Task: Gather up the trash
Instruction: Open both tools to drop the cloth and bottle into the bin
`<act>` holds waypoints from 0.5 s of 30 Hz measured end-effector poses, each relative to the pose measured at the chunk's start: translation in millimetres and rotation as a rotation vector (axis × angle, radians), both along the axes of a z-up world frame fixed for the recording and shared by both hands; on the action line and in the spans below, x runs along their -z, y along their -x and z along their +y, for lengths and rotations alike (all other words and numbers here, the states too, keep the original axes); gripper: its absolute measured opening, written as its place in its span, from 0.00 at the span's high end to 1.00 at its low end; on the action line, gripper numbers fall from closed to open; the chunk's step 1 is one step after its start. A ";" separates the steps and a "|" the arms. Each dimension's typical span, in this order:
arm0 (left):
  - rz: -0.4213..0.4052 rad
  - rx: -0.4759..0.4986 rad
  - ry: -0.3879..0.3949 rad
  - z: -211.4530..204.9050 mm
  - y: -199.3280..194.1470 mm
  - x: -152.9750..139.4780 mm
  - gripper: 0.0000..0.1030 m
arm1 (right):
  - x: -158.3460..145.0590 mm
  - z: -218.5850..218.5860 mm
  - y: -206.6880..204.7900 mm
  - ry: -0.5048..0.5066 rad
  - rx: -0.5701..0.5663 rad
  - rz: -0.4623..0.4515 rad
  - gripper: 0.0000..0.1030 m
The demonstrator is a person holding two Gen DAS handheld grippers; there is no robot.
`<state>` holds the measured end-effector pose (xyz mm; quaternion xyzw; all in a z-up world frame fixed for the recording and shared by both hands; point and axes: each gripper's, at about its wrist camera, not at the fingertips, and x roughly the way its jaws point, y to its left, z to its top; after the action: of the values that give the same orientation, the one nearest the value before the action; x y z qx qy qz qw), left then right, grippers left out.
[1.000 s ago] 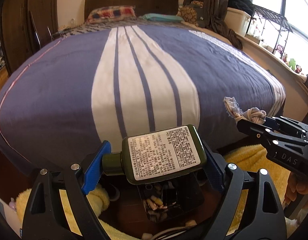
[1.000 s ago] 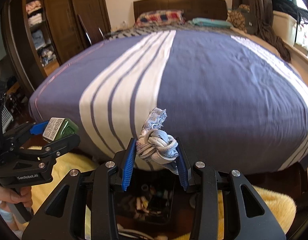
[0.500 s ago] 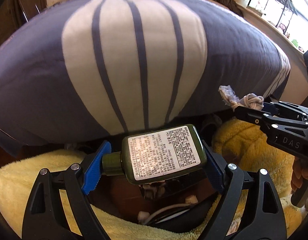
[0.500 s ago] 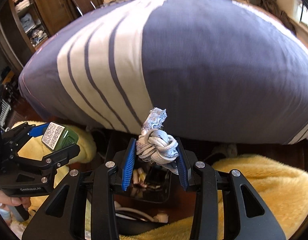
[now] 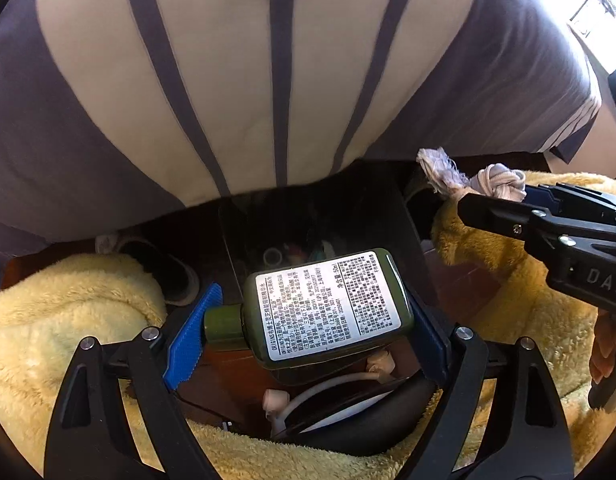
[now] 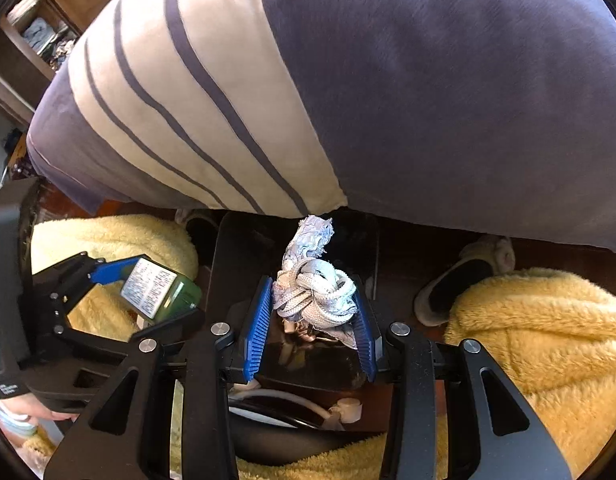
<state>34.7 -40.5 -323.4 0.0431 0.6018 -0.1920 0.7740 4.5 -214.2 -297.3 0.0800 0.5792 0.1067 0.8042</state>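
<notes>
My left gripper (image 5: 308, 320) is shut on a small dark green bottle (image 5: 328, 308) with a white printed label, held sideways above a black bin (image 5: 404, 224) on the floor at the bed's foot. The bottle also shows in the right wrist view (image 6: 156, 294). My right gripper (image 6: 312, 320) is shut on a knotted grey-white rope scrap (image 6: 314, 292) with a frayed end, held over the same black bin (image 6: 236, 252). The rope scrap shows in the left wrist view (image 5: 496, 180) at the right. Small bits of trash lie inside the bin.
The bed with a purple and white striped cover (image 5: 268, 80) overhangs the bin. Yellow fleece-clad legs (image 5: 60, 320) (image 6: 548, 328) flank the bin. Slippers (image 6: 460, 280) lie on the wooden floor. A white cable (image 5: 328, 392) lies just below the bin.
Both grippers have tilted down from the bed's top toward the floor, bringing the black bin into view beneath them. Both still hold their items.
</notes>
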 end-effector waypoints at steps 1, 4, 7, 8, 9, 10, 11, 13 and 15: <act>0.007 0.000 -0.001 -0.3 -0.4 3.7 0.20 | 2.5 2.5 -2.7 -0.001 -0.005 0.008 0.62; 0.032 0.001 0.006 -0.8 -3.5 11.3 0.20 | 7.5 6.6 -7.4 -0.008 -0.017 0.027 0.62; 0.046 0.007 0.012 -1.0 -6.2 15.8 0.20 | 13.3 6.2 -18.2 -0.011 -0.023 0.045 0.60; 0.048 0.010 0.011 -1.2 -6.9 16.7 0.20 | 14.3 7.0 -19.9 -0.009 -0.021 0.050 0.60; 0.049 0.011 0.008 -1.3 -7.2 16.2 0.20 | 14.0 8.8 -21.7 -0.007 -0.021 0.051 0.59; 0.049 0.011 0.002 -1.5 -7.6 16.3 0.20 | 14.9 10.0 -22.8 -0.007 -0.022 0.052 0.59; 0.050 0.012 -0.002 -1.1 -8.9 17.7 0.18 | 14.2 10.2 -23.6 -0.008 -0.020 0.054 0.57; 0.050 0.009 -0.019 -1.8 -9.6 17.9 0.08 | 12.0 8.7 -25.3 -0.016 -0.008 0.050 0.49; 0.044 0.017 -0.034 -2.4 -9.6 17.0 0.08 | 7.4 7.4 -26.9 -0.026 0.004 0.042 0.38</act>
<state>44.2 -42.9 -340.4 0.0571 0.6215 -0.1891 0.7581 31.4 -206.9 -304.7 0.0940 0.5943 0.1110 0.7910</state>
